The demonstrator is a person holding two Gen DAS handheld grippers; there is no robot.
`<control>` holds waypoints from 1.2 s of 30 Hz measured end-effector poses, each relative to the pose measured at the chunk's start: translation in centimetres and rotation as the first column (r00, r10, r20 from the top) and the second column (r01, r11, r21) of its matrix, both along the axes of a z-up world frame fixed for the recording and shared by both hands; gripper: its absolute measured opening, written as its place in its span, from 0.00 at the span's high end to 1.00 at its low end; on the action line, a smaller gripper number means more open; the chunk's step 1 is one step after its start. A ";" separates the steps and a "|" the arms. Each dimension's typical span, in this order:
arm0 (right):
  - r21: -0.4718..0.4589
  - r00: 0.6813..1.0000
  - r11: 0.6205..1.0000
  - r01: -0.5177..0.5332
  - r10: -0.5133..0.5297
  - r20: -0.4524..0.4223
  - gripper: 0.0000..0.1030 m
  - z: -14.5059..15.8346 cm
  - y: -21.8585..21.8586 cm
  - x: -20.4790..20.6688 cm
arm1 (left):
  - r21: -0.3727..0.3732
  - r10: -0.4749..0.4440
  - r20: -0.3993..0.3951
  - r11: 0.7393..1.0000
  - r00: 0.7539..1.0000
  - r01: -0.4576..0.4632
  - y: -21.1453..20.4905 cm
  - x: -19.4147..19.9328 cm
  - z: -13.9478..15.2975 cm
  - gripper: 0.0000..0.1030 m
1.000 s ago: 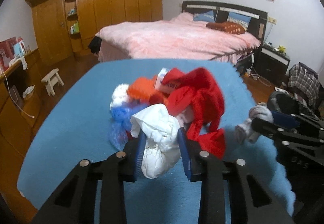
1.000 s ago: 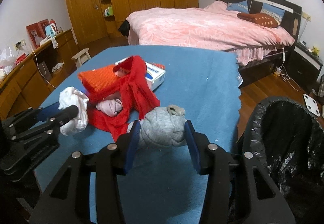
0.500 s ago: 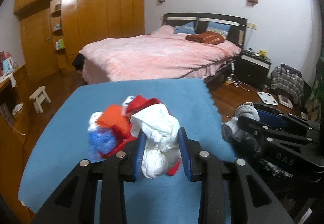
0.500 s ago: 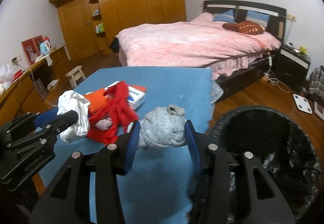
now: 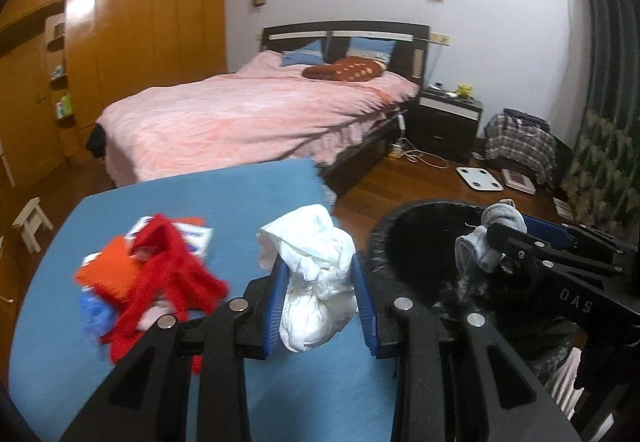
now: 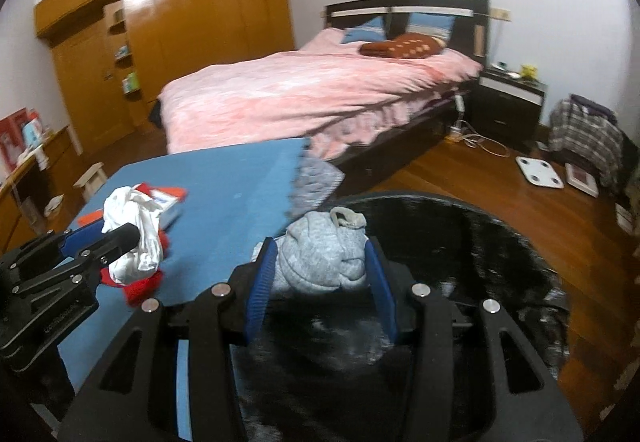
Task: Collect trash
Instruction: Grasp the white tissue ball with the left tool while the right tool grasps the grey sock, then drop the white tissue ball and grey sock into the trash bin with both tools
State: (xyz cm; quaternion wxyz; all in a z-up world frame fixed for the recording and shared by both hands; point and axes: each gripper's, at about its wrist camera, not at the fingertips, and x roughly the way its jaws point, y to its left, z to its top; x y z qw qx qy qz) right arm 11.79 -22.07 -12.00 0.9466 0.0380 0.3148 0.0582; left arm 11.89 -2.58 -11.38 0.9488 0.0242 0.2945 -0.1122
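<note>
While the right claw (image 6: 320,274) clamps the grey sock bundle (image 6: 324,254) over the black-lined bin (image 6: 500,262), the left claw (image 5: 320,302) grips the white wad (image 5: 316,282) above the blue worktop (image 5: 240,194) (red scraps (image 5: 160,274) lie there), beside the bin's rim

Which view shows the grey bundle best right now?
Right wrist: the grey bundle fills the centre, clamped in the right gripper at the black bin's rim. Left wrist shows it small, side-on.
</note>
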 end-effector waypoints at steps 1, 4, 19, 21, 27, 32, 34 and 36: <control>-0.002 1.000 1.000 0.020 -0.020 -0.001 0.57 -0.2 -0.8 0.0 | 0.001 -0.010 -0.001 1.000 1.000 0.010 -0.6 0.3 -0.1 0.69; -0.013 0.997 0.997 0.074 -0.074 -0.009 0.57 -0.9 -3.1 0.0 | -0.001 -0.055 -0.011 0.998 0.998 0.055 -3.0 1.1 -0.5 0.69; -0.051 0.966 0.966 0.254 -0.256 -0.038 0.44 -3.2 -10.9 0.3 | -0.053 -0.247 -0.071 0.968 0.966 0.243 -11.7 4.2 -2.2 0.48; -0.060 0.962 0.961 0.270 -0.271 -0.023 0.32 -3.2 -11.1 0.2 | -0.056 -0.247 -0.060 0.968 0.967 0.243 -11.6 4.1 -2.1 0.36; -0.068 0.960 0.958 0.279 -0.278 0.016 0.08 -2.5 -10.4 -0.3 | -0.040 -0.180 -0.027 0.983 0.983 0.178 -8.8 3.9 -1.2 0.17; -0.048 0.973 0.972 0.231 -0.230 0.021 0.05 -1.7 -8.2 0.1 | -0.015 -0.075 0.000 0.997 0.997 0.075 -4.2 3.0 -0.5 0.10; -0.042 0.980 0.979 0.201 -0.200 0.023 0.05 -1.5 -6.7 0.6 | -0.009 -0.043 0.009 0.999 0.999 0.043 -2.8 2.7 -0.3 0.10; -0.037 0.986 0.985 0.168 -0.167 0.020 0.05 -1.3 -5.0 1.1 | 0.000 0.003 0.017 1.000 1.000 -0.003 -0.9 2.3 -0.2 0.10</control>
